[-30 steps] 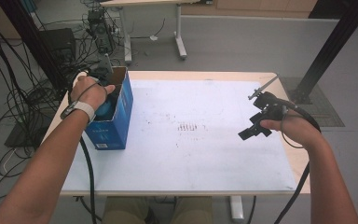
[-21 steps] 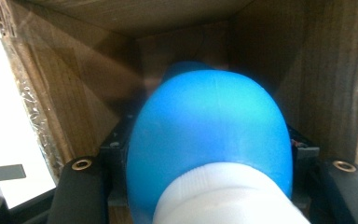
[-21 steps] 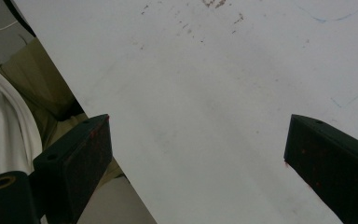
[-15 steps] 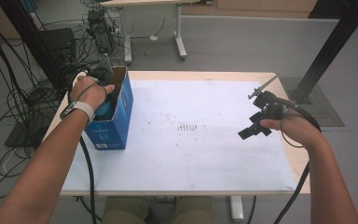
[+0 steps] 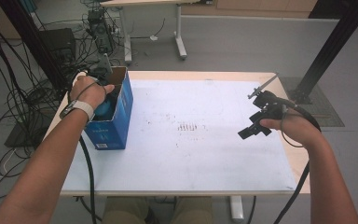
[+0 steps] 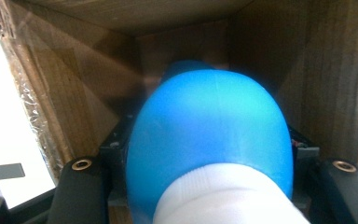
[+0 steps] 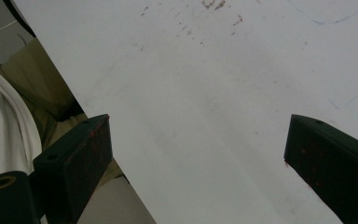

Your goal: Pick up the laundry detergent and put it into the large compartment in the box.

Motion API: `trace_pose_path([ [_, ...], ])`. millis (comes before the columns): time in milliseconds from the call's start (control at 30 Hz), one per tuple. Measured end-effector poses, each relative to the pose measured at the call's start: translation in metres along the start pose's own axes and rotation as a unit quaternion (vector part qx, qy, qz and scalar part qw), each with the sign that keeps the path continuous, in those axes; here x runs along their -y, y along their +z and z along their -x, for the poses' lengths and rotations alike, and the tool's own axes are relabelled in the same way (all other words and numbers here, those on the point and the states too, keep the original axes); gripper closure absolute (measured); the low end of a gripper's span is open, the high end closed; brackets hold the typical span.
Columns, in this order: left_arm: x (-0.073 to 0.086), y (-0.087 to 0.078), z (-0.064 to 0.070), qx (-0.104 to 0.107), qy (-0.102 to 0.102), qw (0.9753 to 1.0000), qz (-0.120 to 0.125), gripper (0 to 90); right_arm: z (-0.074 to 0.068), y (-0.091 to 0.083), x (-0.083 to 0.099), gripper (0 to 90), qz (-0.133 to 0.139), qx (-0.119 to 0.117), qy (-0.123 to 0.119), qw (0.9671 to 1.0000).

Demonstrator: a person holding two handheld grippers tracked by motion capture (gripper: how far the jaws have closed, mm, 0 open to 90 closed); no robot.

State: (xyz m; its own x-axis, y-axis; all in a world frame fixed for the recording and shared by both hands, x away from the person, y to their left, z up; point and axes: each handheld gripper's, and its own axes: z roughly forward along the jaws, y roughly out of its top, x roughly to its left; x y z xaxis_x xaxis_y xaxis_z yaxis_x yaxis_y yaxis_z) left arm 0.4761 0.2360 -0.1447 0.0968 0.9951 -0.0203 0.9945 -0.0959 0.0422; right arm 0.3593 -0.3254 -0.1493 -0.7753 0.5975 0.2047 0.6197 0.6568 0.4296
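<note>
A blue cardboard box (image 5: 113, 127) stands open-topped at the table's left edge. My left gripper (image 5: 109, 99) reaches down into it, mostly hidden by the hand. In the left gripper view the left gripper (image 6: 209, 144) is shut on a blue rounded object (image 6: 209, 126) with a white ribbed end, brown box walls (image 6: 74, 93) all around it. The blue object (image 5: 104, 108) peeks out under the hand. My right gripper (image 5: 251, 126) hovers over the table's right side. The right gripper (image 7: 198, 123) stands open, its jaws wide apart above bare white surface.
The white-topped table (image 5: 191, 158) has faint reddish marks (image 5: 186, 127) at its middle. Cables (image 5: 18, 102) crowd the floor to the left. A black post (image 5: 326, 51) rises at the back right, and another desk's legs (image 5: 179, 32) stand behind.
</note>
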Motion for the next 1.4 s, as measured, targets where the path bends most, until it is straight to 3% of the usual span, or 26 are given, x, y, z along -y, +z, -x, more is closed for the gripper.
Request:
trace_pose_path([
  [1400, 0.0000, 0.0001, -0.0009, 0.000, -0.003, 1.0000, -0.003, 37.5, -0.0003, -0.0024, 0.0002, 7.5, 0.001, 0.001, 0.000, 1.0000],
])
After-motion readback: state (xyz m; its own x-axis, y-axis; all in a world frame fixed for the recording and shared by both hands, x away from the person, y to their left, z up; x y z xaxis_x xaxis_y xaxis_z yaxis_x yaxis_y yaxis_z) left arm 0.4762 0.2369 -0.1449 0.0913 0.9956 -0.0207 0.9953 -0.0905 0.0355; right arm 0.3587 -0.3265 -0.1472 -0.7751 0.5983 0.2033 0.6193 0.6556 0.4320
